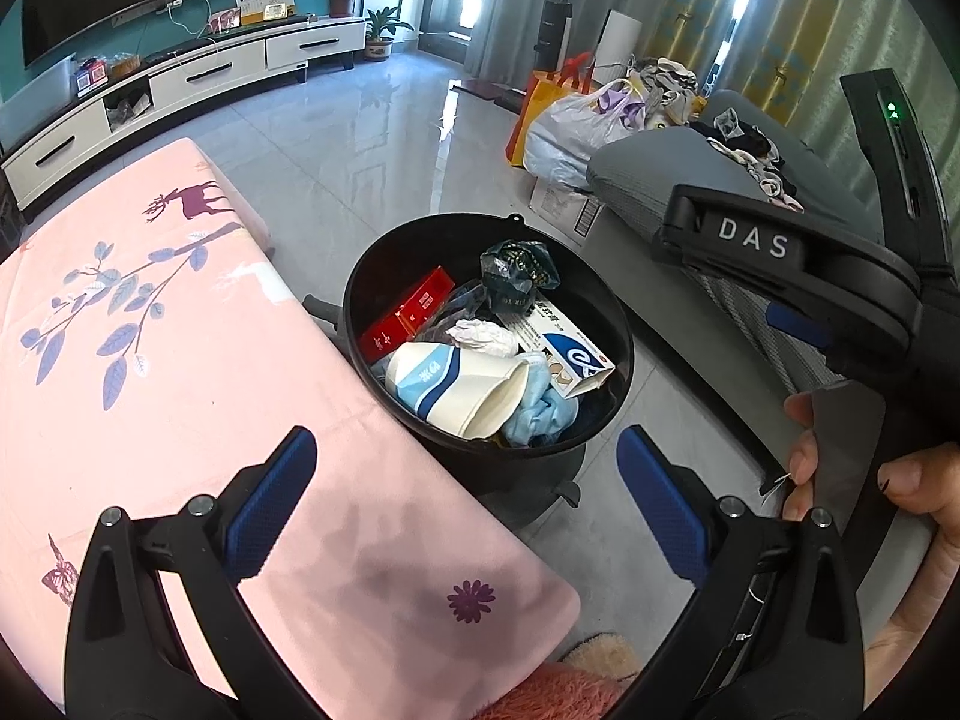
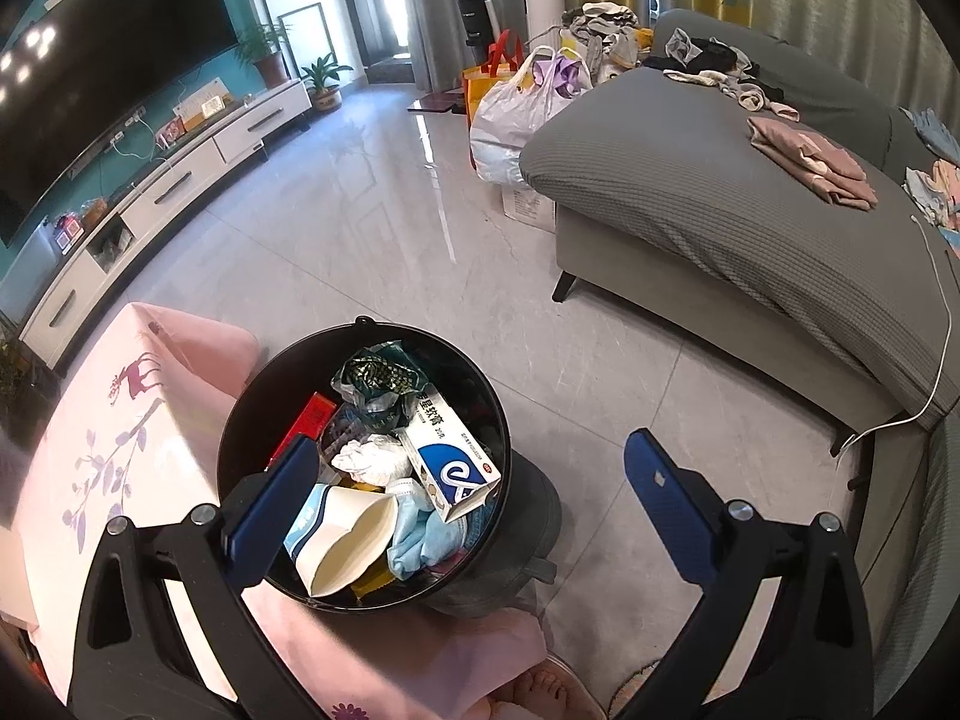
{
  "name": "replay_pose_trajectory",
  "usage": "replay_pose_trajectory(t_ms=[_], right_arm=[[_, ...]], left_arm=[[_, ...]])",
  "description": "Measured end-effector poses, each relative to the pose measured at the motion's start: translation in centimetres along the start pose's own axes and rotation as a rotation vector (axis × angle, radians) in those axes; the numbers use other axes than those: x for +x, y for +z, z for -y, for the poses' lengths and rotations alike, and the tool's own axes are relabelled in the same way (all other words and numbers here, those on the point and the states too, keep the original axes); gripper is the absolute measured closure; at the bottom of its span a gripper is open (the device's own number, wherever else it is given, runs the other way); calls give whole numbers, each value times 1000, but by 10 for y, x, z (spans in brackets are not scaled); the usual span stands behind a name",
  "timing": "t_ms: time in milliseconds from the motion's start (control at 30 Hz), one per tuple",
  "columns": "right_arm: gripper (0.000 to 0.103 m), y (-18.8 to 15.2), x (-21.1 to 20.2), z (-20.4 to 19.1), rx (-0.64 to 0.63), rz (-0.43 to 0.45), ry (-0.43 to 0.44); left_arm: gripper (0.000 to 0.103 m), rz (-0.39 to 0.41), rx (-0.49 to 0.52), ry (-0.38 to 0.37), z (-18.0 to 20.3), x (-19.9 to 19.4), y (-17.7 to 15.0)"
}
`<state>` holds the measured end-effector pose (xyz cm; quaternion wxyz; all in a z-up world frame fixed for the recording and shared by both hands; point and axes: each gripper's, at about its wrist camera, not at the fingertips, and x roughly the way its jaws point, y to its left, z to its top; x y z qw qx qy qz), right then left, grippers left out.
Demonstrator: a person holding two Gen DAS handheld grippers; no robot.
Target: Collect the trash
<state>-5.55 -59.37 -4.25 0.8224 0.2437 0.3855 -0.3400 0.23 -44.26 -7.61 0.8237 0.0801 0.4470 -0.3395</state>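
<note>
Left wrist view, left to right: pink table [image 1: 180, 360], bare on top; left gripper [image 1: 468, 504], jaws spread and empty, over the table's right edge; black bin [image 1: 360, 300] on the floor touching that edge; right gripper [image 1: 798, 276], seen side-on here, jaws likewise parted with nothing between them in its own view [image 2: 468, 516]. Bin contents: red box [image 1: 408, 312], paper cup [image 1: 462, 384], crumpled tissue [image 1: 480, 336], dark wrapper [image 1: 516, 270], white-blue carton [image 1: 570, 354], blue cloth [image 1: 540, 414]. All probably light and crushable; cup best pinched across its rim, carton across its narrow faces.
</note>
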Motion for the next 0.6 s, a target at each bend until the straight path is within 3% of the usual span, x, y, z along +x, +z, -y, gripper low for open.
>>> replay_pose_trajectory(t_ms=[600], right_arm=[[3, -2, 3, 1, -6, -7, -18]], left_arm=[[3, -33, 15, 3, 5, 3, -5]])
